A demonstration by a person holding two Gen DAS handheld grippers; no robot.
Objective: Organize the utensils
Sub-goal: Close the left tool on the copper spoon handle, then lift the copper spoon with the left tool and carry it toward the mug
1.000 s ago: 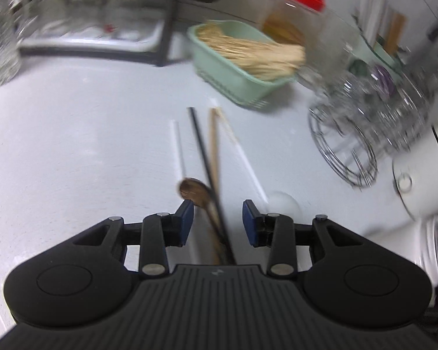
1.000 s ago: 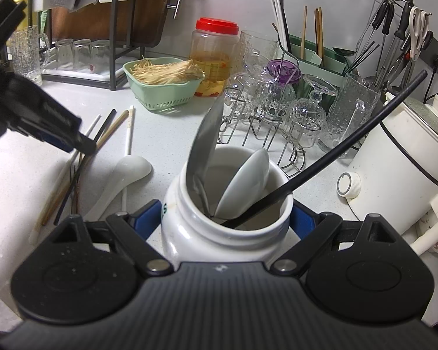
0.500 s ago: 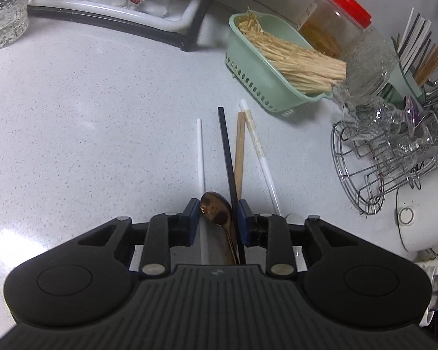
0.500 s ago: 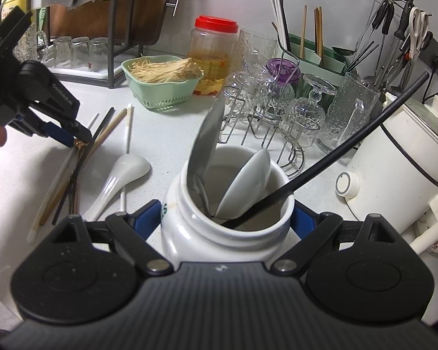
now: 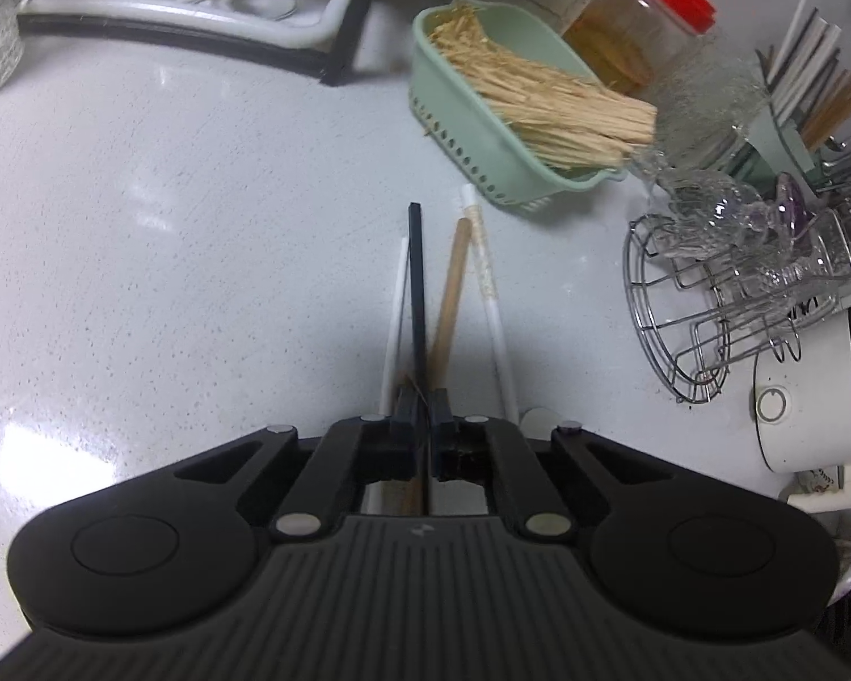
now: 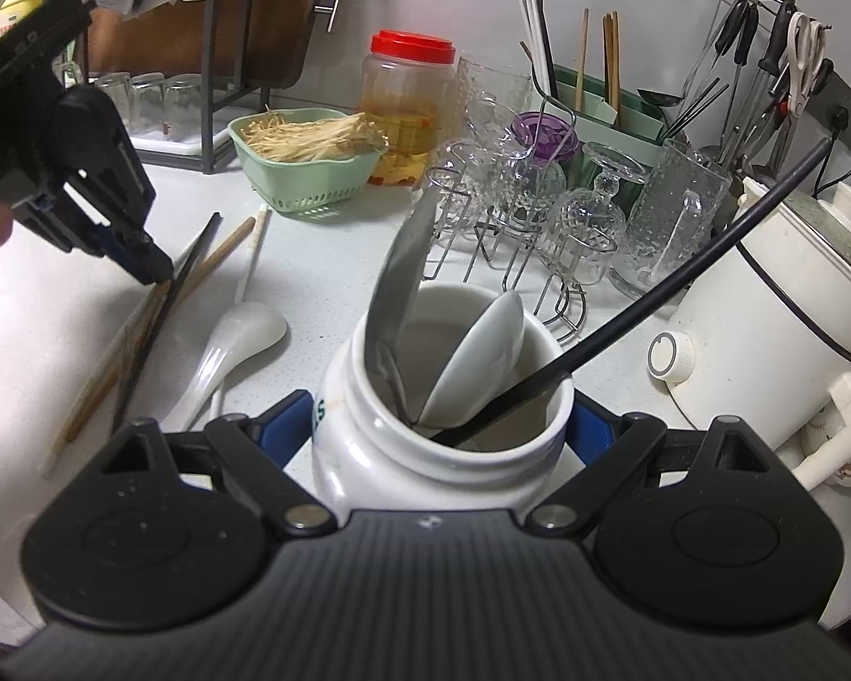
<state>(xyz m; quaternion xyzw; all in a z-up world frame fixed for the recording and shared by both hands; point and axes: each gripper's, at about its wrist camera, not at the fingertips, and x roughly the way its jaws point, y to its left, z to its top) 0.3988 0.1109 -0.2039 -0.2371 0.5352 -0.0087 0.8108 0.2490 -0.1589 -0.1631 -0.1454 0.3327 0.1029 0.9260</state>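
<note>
The left gripper (image 5: pixel 424 406) has snapped shut on the black chopstick (image 5: pixel 416 278); three utensils sit in the jar (image 6: pixel 442 448), more wait on the counter (image 5: pixel 198 227)

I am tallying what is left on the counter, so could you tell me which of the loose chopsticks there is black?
The black chopstick is the dark one between the thin white stick and the wooden chopstick; it runs into the shut left hand-held gripper.

Glossy white ceramic jar (image 6: pixel 425 454); speckled, shiny surface (image 5: pixel 170 227); matt wood chopstick (image 5: pixel 448 295) beside black plastic one (image 5: pixel 416 284).
</note>
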